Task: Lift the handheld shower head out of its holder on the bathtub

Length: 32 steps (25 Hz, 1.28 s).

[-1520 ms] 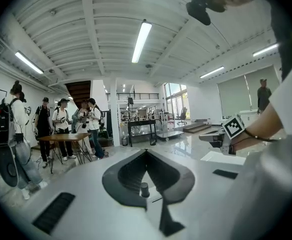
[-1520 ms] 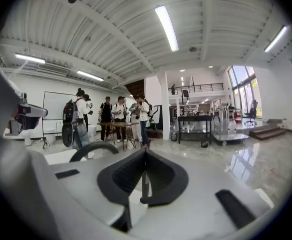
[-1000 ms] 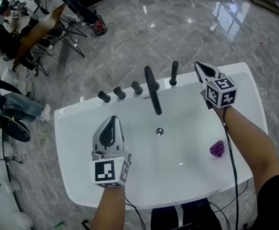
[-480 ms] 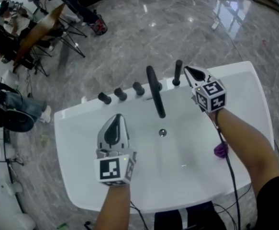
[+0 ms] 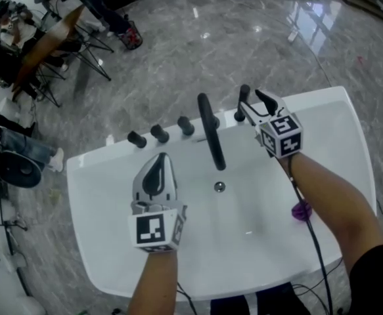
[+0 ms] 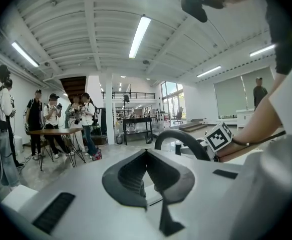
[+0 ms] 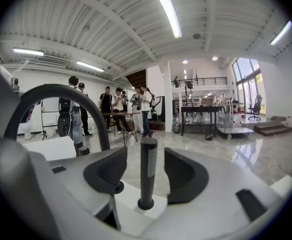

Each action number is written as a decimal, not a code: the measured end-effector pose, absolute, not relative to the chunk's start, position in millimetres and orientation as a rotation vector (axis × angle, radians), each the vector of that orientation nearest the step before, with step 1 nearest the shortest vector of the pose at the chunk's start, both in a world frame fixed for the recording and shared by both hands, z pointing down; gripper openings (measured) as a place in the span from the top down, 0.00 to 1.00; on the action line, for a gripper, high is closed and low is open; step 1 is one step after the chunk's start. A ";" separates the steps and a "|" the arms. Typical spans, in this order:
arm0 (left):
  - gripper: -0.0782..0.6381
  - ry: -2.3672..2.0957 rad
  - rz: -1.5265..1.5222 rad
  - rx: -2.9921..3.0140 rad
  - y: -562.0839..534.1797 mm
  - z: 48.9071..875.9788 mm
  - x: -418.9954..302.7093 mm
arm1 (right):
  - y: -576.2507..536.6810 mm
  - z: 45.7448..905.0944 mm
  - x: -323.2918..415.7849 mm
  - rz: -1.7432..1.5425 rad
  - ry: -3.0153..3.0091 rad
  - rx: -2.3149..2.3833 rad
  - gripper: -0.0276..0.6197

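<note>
The handheld shower head (image 5: 244, 99) is a slim black wand standing upright in its holder on the far rim of the white bathtub (image 5: 106, 241). My right gripper (image 5: 252, 104) reaches it from the right, its jaws opening. In the right gripper view the shower head (image 7: 148, 170) stands between the two pads with a gap on each side, so nothing presses on it. My left gripper (image 5: 157, 163) hovers over the tub's left half, shut and empty; in the left gripper view its gripper (image 6: 146, 156) points towards the spout.
A black arched spout (image 5: 211, 131) stands left of the shower head, with three black knobs (image 5: 159, 133) further left along the rim. A drain (image 5: 219, 186) and a purple object (image 5: 301, 209) lie in the basin. People and a table (image 5: 46, 35) are far across the marble floor.
My right gripper has moved left and down to the shower head, and its jaws have gone from shut to open around it. The left gripper has dropped slightly.
</note>
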<state>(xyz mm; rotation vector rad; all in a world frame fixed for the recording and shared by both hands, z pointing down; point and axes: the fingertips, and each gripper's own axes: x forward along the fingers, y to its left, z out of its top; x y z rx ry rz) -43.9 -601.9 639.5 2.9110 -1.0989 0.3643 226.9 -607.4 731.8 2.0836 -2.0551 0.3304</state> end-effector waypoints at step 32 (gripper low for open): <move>0.88 -1.142 0.369 2.842 -598.9 650.8 -81.6 | -640.2 756.6 229.1 0.360 -2.062 2.026 0.73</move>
